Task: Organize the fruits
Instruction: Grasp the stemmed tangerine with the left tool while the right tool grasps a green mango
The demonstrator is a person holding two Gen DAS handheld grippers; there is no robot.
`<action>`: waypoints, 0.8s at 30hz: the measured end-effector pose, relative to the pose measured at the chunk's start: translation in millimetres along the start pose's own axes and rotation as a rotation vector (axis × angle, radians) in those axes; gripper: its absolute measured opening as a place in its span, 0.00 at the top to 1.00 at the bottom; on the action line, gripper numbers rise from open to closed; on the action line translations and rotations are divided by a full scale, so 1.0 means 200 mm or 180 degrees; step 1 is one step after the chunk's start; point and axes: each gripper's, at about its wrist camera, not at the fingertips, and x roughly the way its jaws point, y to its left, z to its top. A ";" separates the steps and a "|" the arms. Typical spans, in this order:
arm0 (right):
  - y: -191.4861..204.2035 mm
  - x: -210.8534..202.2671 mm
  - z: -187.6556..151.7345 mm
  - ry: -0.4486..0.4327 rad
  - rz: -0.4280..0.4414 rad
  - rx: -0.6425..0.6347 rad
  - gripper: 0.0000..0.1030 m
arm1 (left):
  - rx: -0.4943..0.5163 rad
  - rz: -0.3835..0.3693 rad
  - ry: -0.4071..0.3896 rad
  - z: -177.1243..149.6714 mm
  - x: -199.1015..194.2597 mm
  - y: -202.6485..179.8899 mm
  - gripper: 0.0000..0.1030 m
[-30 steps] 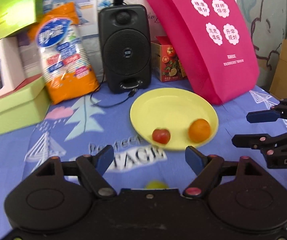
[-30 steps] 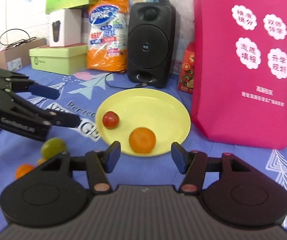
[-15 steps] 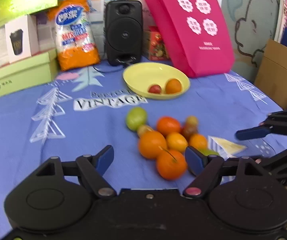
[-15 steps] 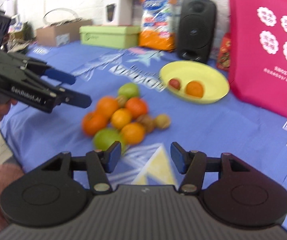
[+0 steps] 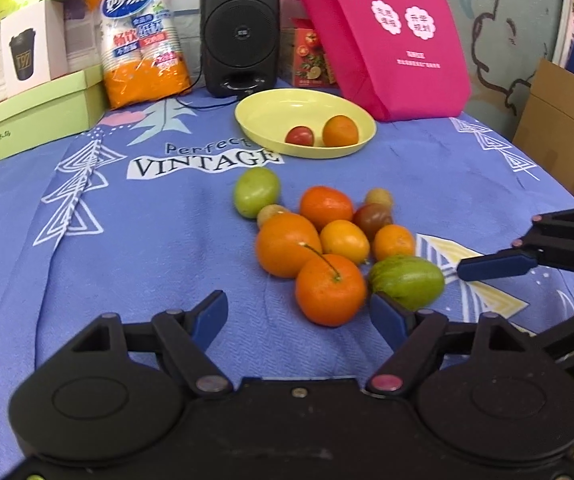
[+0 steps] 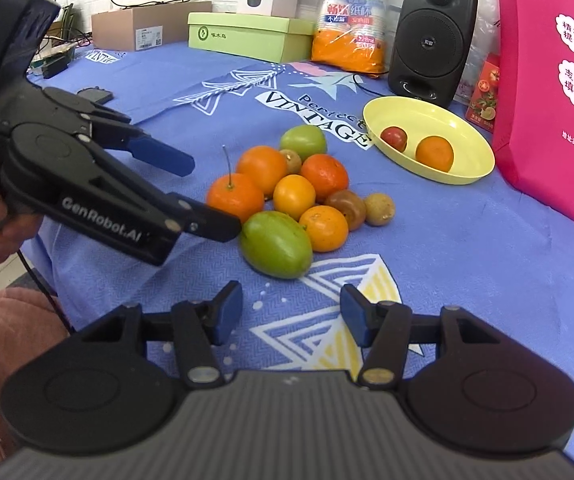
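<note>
A pile of several oranges and green and brown fruits [image 5: 327, 236] lies on the blue cloth, also in the right wrist view [image 6: 291, 196]. A yellow plate [image 5: 271, 120] behind it holds a red tomato [image 5: 300, 136] and an orange [image 5: 340, 131]; the plate also shows in the right wrist view [image 6: 467, 136]. My left gripper [image 5: 299, 316] is open and empty, just in front of a stemmed orange [image 5: 330, 290]. My right gripper [image 6: 292, 312] is open and empty, in front of a large green fruit [image 6: 275, 245].
A black speaker [image 5: 241, 24], an orange bag of paper cups [image 5: 143, 36], a pink tote bag [image 5: 387, 36], a small red carton [image 5: 307, 54] and green boxes [image 5: 31, 120] line the back of the table. A cardboard box [image 5: 563, 128] stands off its right edge.
Both grippers have pulled back from the plate toward the near side of the table. The fruit pile has come into view in front of them. Both stay open and empty.
</note>
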 end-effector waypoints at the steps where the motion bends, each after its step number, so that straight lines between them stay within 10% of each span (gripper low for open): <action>1: 0.00 0.00 0.00 0.0002 0.0001 0.0006 0.46 | -0.0016 0.0003 0.0000 0.00 0.00 0.00 0.23; 8: 0.01 0.01 0.00 0.0009 -0.0023 -0.0009 0.44 | -0.0027 -0.0030 -0.0033 0.03 0.04 -0.02 0.25; 24: 0.01 0.05 0.04 -0.0008 0.0017 -0.0055 0.42 | -0.0121 -0.0261 -0.0021 0.03 0.08 -0.02 0.63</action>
